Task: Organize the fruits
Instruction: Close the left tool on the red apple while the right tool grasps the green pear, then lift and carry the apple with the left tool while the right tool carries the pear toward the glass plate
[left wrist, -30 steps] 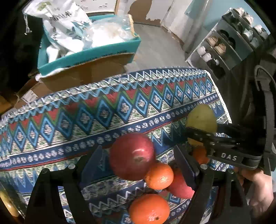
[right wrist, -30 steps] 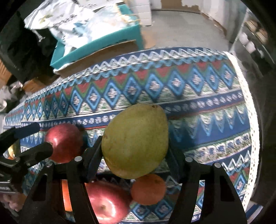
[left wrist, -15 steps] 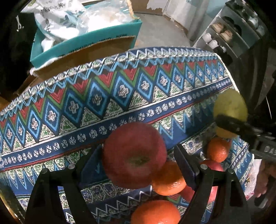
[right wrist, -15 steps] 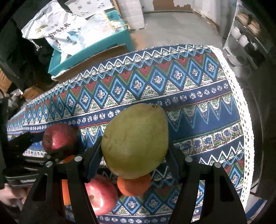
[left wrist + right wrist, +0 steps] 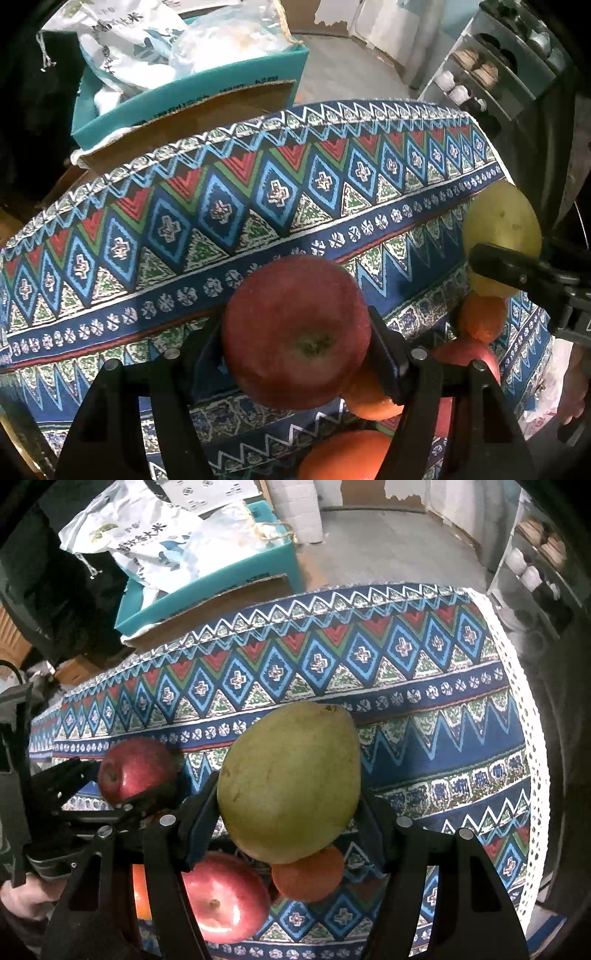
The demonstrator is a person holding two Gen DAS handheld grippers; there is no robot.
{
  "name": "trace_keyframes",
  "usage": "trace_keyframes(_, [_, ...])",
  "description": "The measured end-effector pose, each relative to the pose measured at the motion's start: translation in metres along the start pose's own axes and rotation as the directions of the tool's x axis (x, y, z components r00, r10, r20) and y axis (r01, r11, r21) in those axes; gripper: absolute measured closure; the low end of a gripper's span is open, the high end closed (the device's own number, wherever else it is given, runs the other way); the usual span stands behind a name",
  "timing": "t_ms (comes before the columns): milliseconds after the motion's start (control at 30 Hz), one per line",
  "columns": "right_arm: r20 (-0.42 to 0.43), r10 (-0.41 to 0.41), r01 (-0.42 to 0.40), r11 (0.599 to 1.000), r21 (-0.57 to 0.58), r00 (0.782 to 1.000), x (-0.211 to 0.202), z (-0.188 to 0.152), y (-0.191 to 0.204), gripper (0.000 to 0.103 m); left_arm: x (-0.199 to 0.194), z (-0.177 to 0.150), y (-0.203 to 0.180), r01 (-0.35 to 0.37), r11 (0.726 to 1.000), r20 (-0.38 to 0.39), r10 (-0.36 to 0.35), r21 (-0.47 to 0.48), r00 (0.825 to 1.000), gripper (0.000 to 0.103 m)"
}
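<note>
The left gripper [image 5: 295, 343] is closing its jaws on a red apple [image 5: 295, 332] over the patterned tablecloth [image 5: 221, 206]. The right gripper [image 5: 288, 808] clamps a green pear [image 5: 291, 779] nearer the cloth's right edge. Below them lie an orange [image 5: 308, 877] and a second apple [image 5: 225, 897], seen whole only from the right wrist.

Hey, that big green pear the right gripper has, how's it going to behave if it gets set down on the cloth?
The pear looks rounded and tapered, so it would probably roll or rock rather than sit upright. Its skin appears smooth and firm, so the right gripper, gripping its widest part, could let it slip. It looks bulkier than the apple, so it is likely heavier.
</note>
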State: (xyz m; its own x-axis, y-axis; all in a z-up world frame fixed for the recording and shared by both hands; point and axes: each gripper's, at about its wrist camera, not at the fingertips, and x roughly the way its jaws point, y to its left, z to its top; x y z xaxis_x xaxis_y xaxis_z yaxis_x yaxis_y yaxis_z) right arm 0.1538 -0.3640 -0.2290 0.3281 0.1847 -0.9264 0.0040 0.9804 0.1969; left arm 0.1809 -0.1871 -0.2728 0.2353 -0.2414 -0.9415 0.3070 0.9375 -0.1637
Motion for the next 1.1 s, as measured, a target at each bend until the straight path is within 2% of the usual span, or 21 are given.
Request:
trace_keyframes(267, [0.035, 0.007, -0.006, 1.0, -0.031, 0.999, -0.011, 0.002, 0.014, 0.036, -0.029, 0.003, 0.007, -0.015, 1.0, 0.058, 0.015, -0.004, 0.998, 0.03])
trace_keyframes(567, [0.102, 0.02, -0.012, 0.996, -0.084, 0.995, -0.042, 0.003, 0.034, 0.036, -0.068, 0.004, 0.004, -0.018, 1.0, 0.121, 0.019, -0.005, 0.993, 0.03])
trace_keyframes(800, [0.153, 0.05, -0.031, 0.992, -0.119, 0.987, -0.066, 0.001, 0.051, 0.036, -0.105, 0.002, -0.003, -0.042, 0.999, 0.2, 0.037, 0.02, 0.979, 0.03])
trace_keyframes(1100, [0.209, 0.091, -0.053, 0.982, -0.18, 0.974, -0.097, -0.002, 0.073, 0.036, -0.142, -0.009, 0.005, -0.045, 0.999, 0.244, 0.044, 0.001, 0.969, 0.03])
